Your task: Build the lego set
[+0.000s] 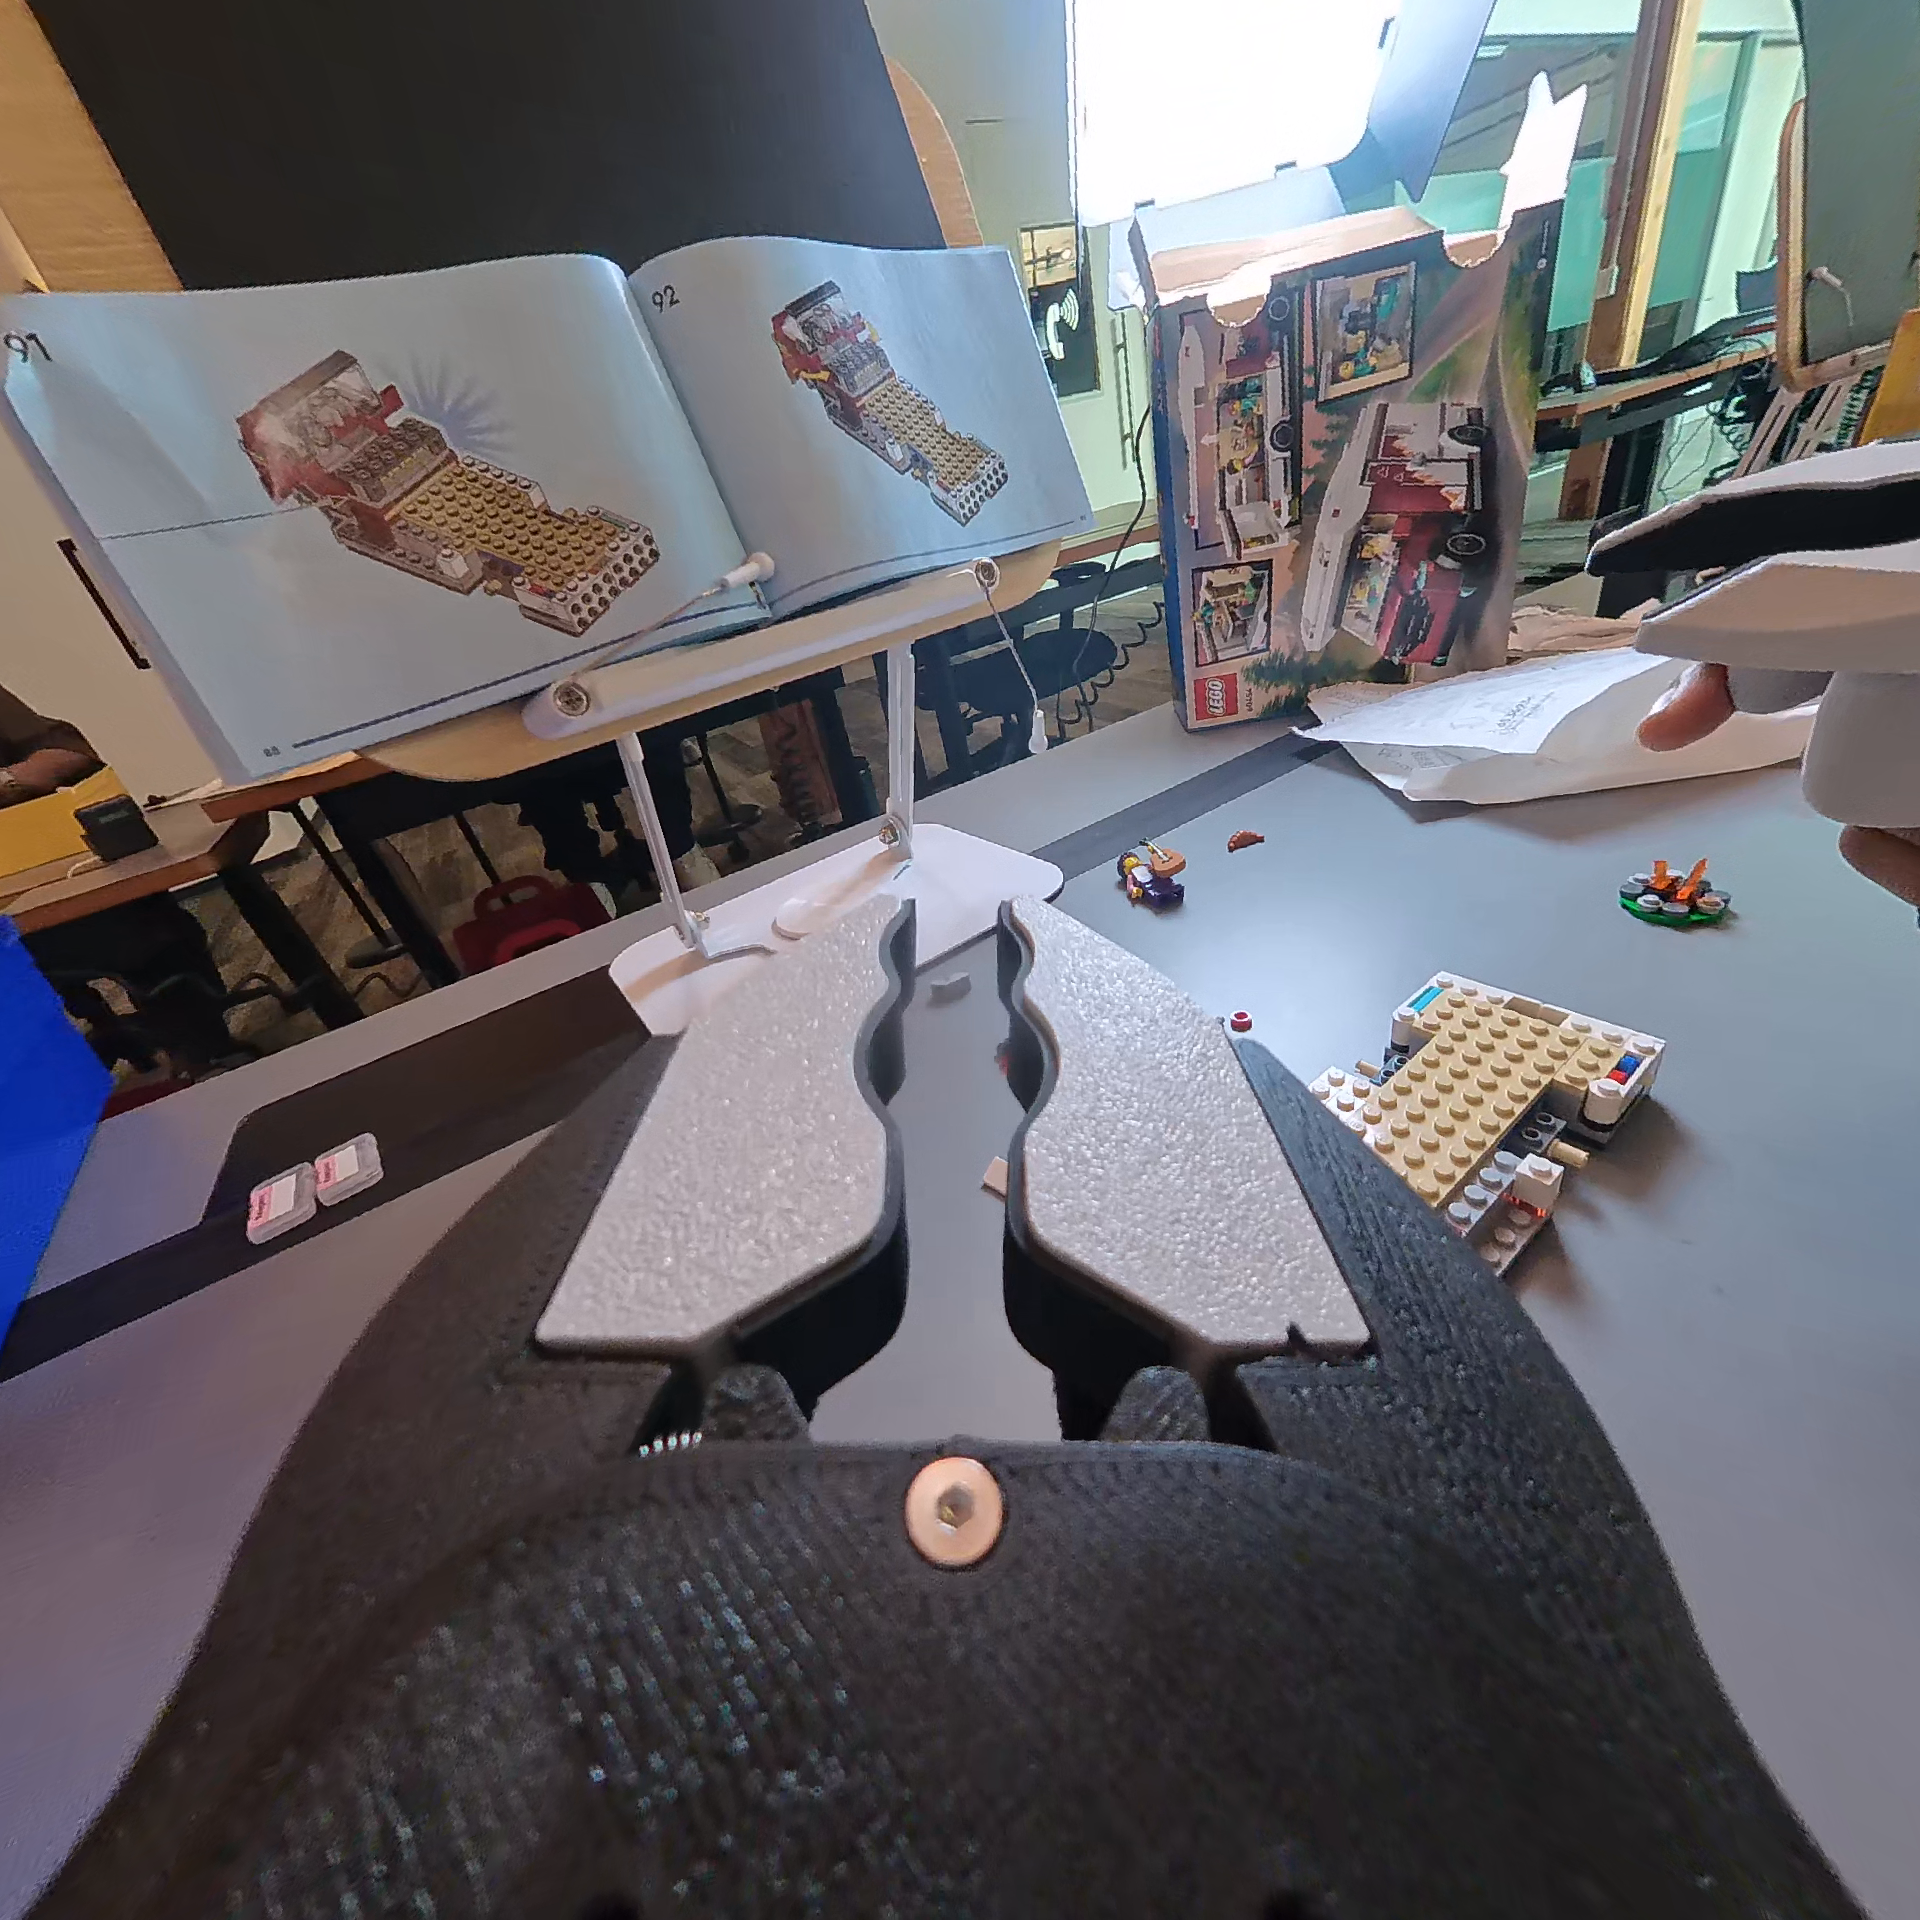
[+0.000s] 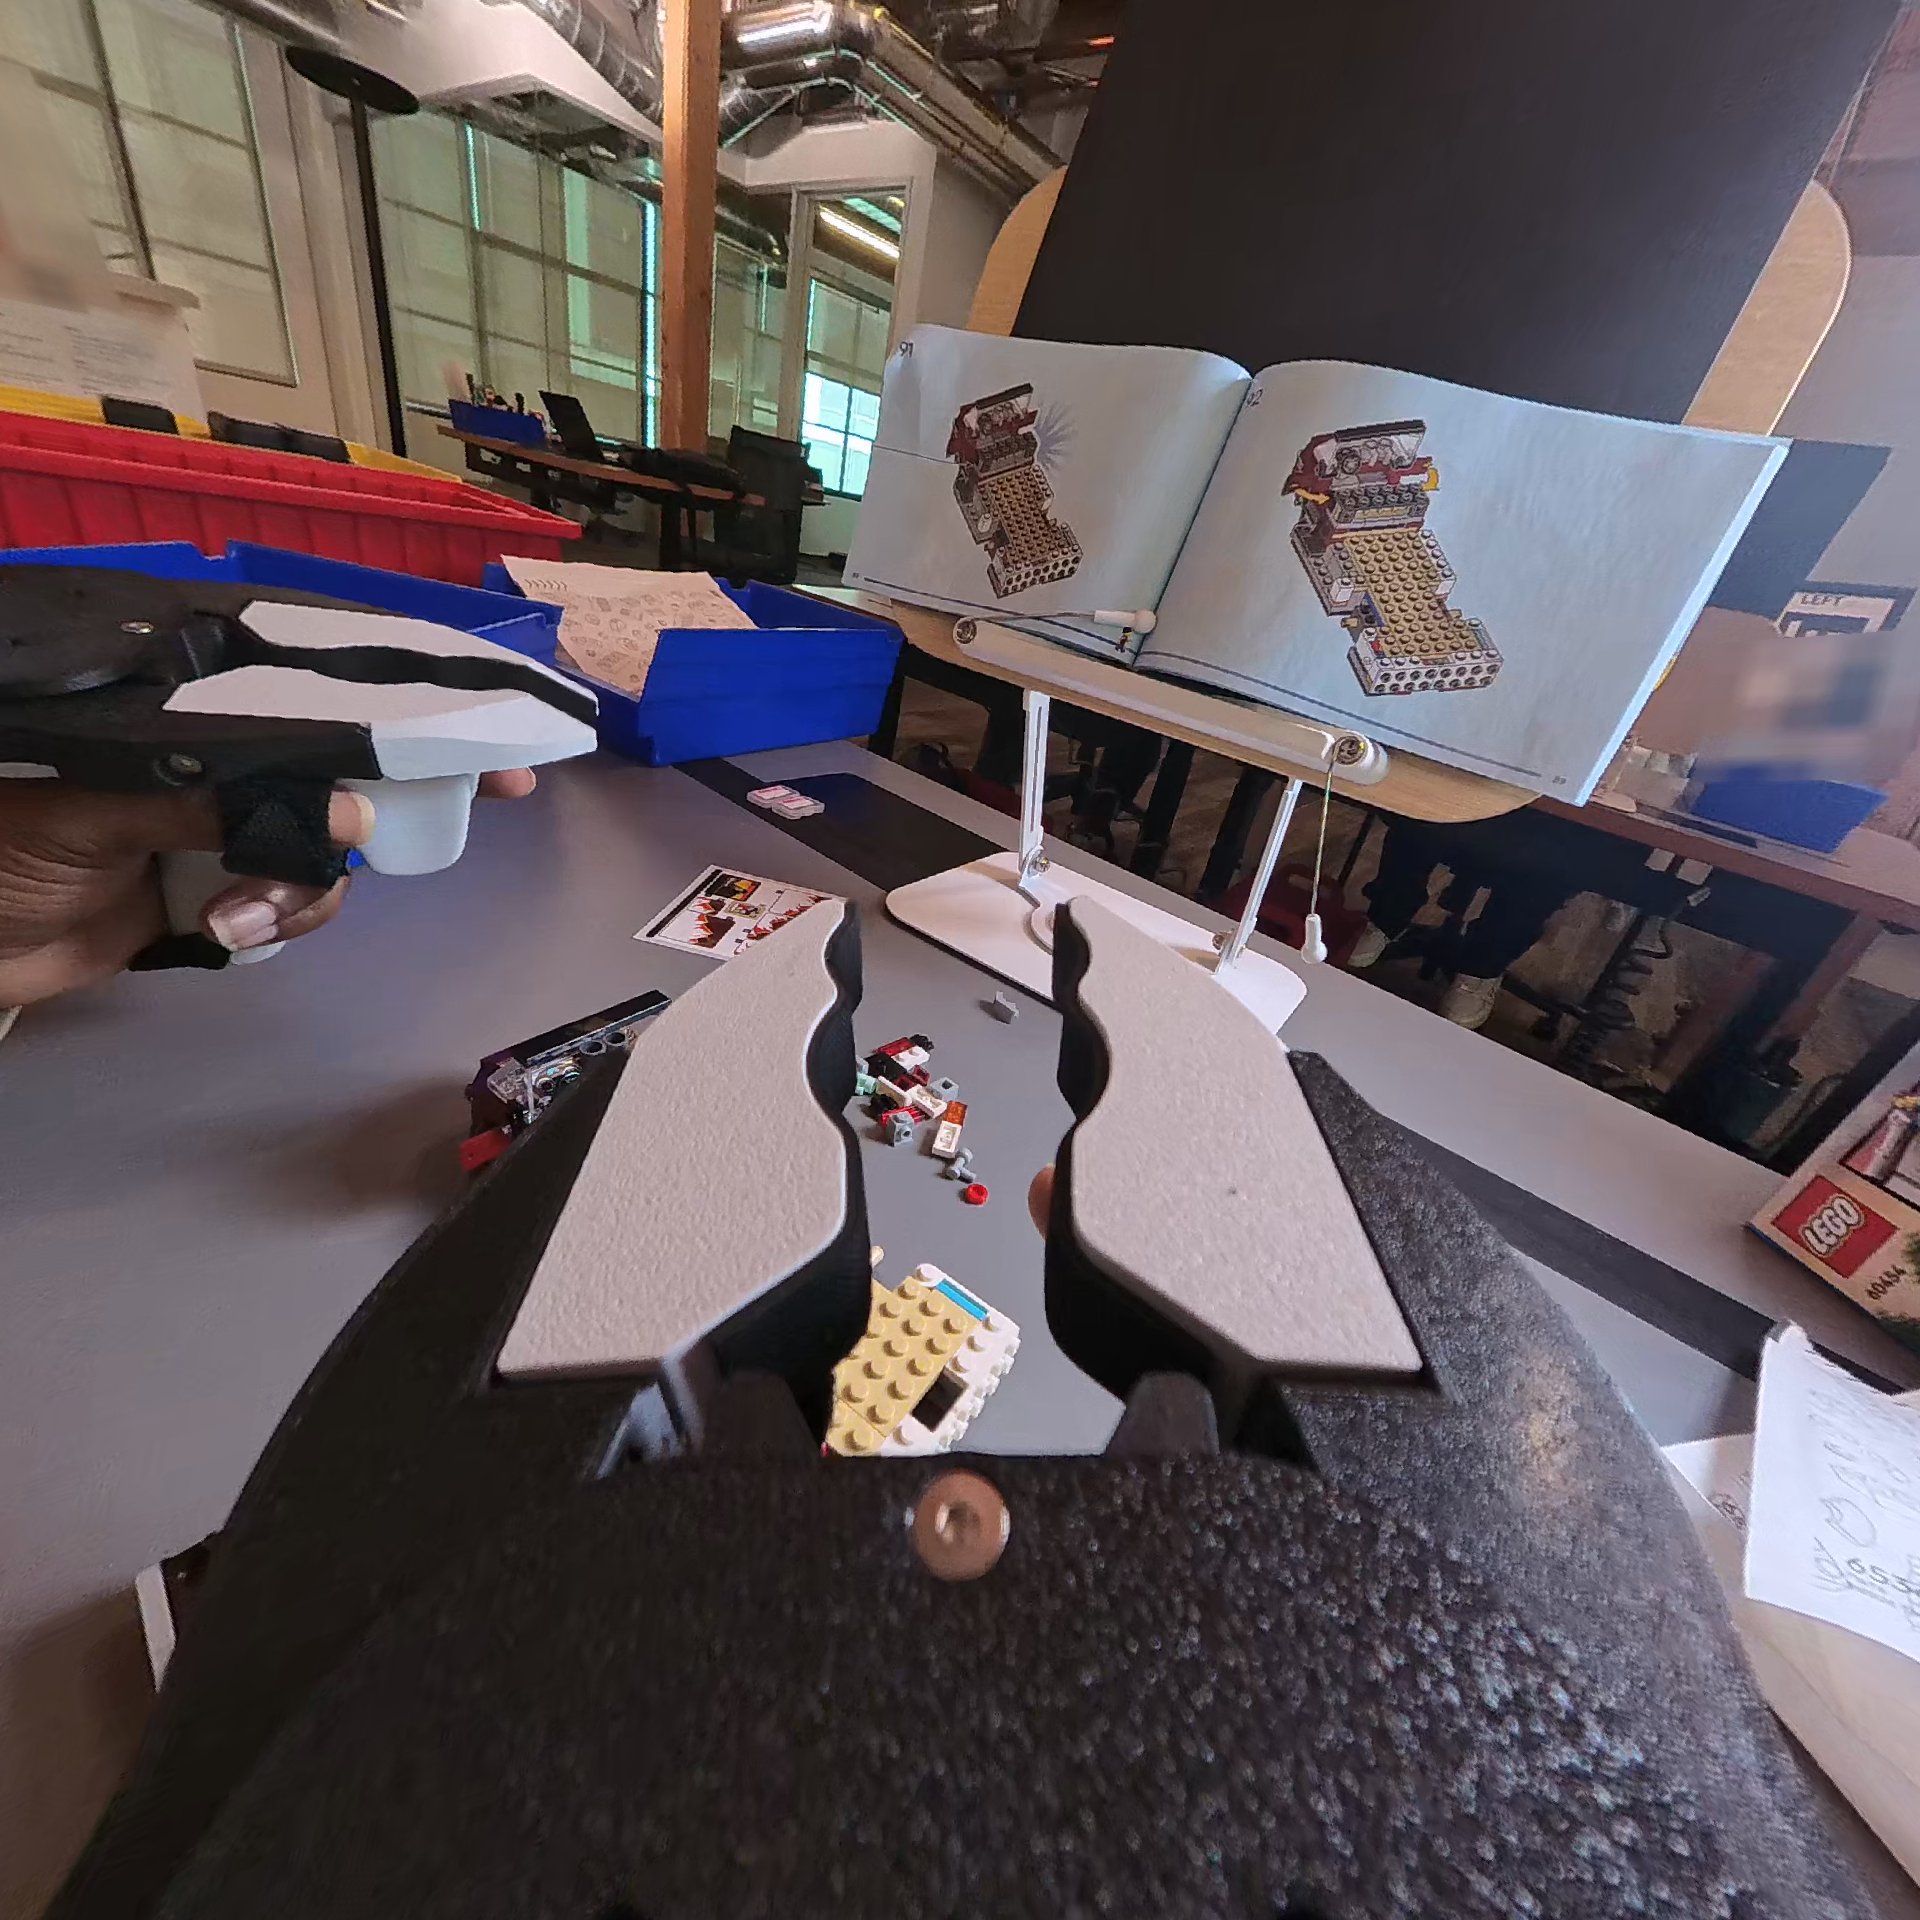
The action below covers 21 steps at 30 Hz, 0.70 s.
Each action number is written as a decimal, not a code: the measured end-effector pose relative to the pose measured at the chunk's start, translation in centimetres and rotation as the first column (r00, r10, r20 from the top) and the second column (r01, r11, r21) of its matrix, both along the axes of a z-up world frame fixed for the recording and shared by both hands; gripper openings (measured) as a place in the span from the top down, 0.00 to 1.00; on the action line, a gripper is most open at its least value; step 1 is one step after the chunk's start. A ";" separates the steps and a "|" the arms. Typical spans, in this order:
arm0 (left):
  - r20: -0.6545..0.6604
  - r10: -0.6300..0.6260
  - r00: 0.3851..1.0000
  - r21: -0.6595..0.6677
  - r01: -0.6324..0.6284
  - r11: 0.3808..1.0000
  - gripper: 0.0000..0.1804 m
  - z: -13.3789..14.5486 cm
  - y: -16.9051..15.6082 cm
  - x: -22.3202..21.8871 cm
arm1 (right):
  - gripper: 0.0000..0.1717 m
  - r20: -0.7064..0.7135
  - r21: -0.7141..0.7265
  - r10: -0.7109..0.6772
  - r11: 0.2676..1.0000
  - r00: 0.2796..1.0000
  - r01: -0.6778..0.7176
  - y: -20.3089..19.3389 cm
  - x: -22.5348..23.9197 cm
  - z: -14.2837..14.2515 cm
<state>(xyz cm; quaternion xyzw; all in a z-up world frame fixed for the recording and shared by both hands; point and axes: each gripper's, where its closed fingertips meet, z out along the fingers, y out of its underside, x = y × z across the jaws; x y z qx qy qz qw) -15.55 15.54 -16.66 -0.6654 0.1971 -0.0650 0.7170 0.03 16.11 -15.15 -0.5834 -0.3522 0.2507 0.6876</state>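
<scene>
Here, reading left to right, the left gripper (image 1: pixel 956 940) is hovering over the grey worktop (image 1: pixel 1714 1403) with its jaws standing narrowly apart and nothing pressed between the pads; a small grey piece (image 1: pixel 948 987) is lying on the worktop beyond the tips, apart from them. Ahead, a white stand (image 1: pixel 831 914) is propping an open booklet (image 1: pixel 416 488) at a slant, presumably so the pages are facing the builder. To the right, a tan studded plate model (image 1: pixel 1475 1091) is sitting flat, with a small red stud (image 1: pixel 1240 1020) just beside it, a minifigure (image 1: pixel 1151 871) lying farther back, and a printed box (image 1: pixel 1340 468) standing upright behind.

The right gripper (image 2: pixel 956 956) is hanging above a loose heap of tiny bricks (image 2: pixel 914 1101), its jaws set wider and gripping nothing. The same model (image 2: pixel 914 1351) is showing between its finger roots, below it. A sticker sheet (image 2: pixel 727 904) is lying flat at the left, near blue bins (image 2: pixel 727 675). The gripper faces are pebbled grey plates on ribbed black bodies, their inner edges wavy in outline.
</scene>
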 end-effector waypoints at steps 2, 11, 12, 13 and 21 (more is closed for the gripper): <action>0.002 0.000 1.000 -0.003 0.000 1.000 0.92 -0.1 0.0 0.0 | 0.79 0.004 -0.001 0.003 1.000 1.000 -0.003 0.0 -0.1 -0.1; 0.001 0.002 1.000 -0.006 -0.002 1.000 0.92 -0.1 0.1 -0.1 | 0.79 0.016 -0.009 0.011 1.000 1.000 -0.011 -0.1 -0.3 -0.4; 0.002 0.002 1.000 -0.005 -0.002 1.000 0.92 0.0 0.1 -0.1 | 0.79 0.016 -0.009 0.012 1.000 1.000 -0.012 -0.1 -0.4 -0.5; 0.002 0.002 1.000 -0.004 -0.002 1.000 0.92 0.0 0.1 -0.1 | 0.79 0.018 -0.010 0.014 1.000 1.000 -0.013 -0.1 -0.4 -0.5; 0.003 0.005 1.000 -0.003 -0.005 1.000 0.93 0.0 0.1 -0.1 | 0.80 0.031 -0.013 0.029 1.000 0.999 -0.028 -0.3 -0.6 -0.6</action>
